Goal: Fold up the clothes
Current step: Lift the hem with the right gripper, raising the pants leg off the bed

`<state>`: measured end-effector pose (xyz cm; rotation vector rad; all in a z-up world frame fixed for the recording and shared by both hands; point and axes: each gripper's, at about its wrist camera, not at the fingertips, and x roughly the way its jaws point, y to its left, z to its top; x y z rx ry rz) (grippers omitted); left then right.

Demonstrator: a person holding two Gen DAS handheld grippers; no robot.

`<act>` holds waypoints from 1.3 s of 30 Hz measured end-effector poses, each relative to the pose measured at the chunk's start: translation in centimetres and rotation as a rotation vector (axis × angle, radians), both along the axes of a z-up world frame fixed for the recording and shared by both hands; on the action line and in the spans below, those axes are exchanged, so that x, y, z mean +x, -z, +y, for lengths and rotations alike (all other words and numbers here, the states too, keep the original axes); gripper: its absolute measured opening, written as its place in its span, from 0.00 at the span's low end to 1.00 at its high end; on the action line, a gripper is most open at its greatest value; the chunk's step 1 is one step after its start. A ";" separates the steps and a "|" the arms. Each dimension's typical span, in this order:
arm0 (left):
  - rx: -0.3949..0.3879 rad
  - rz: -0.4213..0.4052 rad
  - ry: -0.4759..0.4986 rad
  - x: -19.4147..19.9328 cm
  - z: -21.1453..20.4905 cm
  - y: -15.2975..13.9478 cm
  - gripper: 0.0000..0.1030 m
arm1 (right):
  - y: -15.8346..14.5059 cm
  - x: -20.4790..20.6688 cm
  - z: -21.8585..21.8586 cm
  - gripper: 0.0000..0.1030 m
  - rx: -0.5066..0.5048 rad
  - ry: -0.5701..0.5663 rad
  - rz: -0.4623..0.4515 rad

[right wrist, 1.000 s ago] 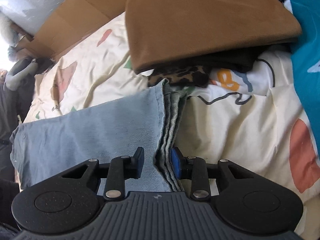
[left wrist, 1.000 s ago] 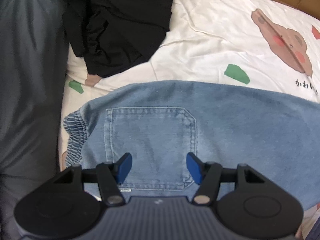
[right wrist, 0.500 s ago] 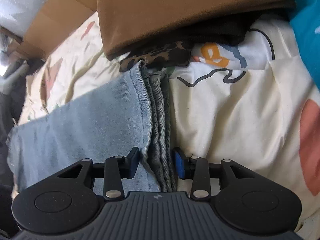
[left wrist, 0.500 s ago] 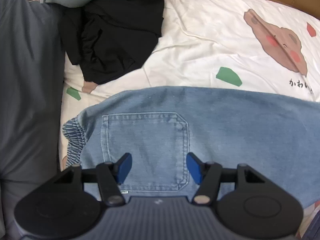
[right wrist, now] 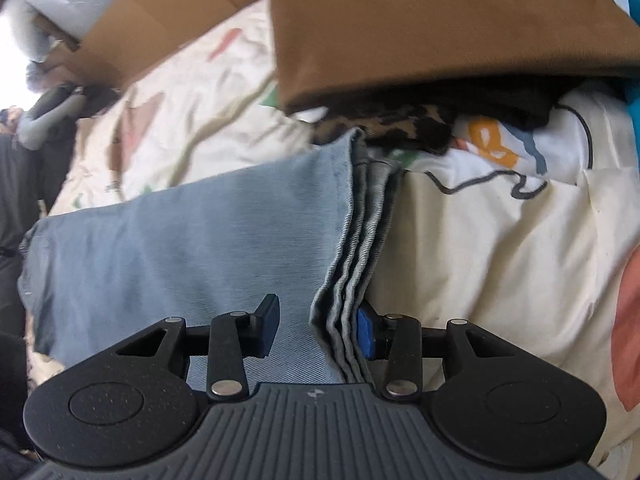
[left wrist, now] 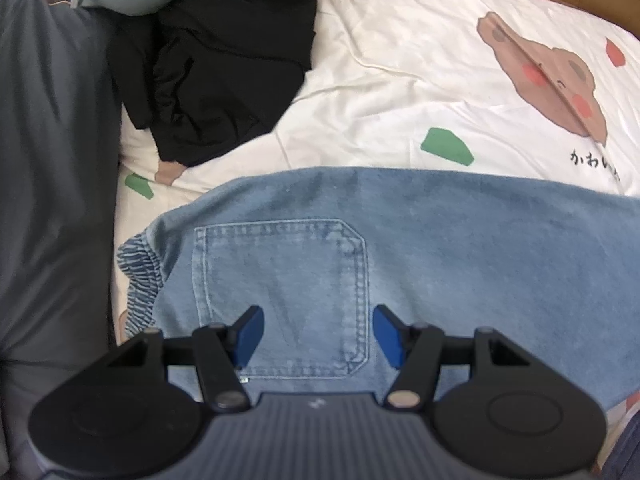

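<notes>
My jeans [left wrist: 420, 248] lie flat on the bed [left wrist: 400, 80], long axis nine to three, waist under my left hand-held gripper [left wrist: 318, 334], jaws apart, stacked hems at twelve within my right hand-held gripper [right wrist: 316, 330], unclamped.

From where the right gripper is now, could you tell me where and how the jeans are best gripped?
Grip the jeans at the stacked hem edges, coming down from above so the fingers straddle the layers. That edge stands slightly raised off the bedsheet in a narrow ridge, already lying between the right gripper's open fingers, so one pinch should probably catch every layer.
</notes>
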<state>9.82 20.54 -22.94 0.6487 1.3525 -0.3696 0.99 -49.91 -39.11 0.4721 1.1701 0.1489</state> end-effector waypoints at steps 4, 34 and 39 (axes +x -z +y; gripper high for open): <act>-0.003 0.000 -0.003 -0.1 0.1 -0.1 0.61 | 1.6 0.4 -0.4 0.40 0.026 0.008 0.009; -0.231 0.024 -0.089 -4.7 -0.1 -3.6 0.66 | -13.4 7.0 5.4 0.09 0.077 0.096 0.154; -0.268 0.050 -0.072 -6.6 -1.0 -3.4 0.74 | -16.5 9.2 8.7 0.08 0.050 0.069 0.181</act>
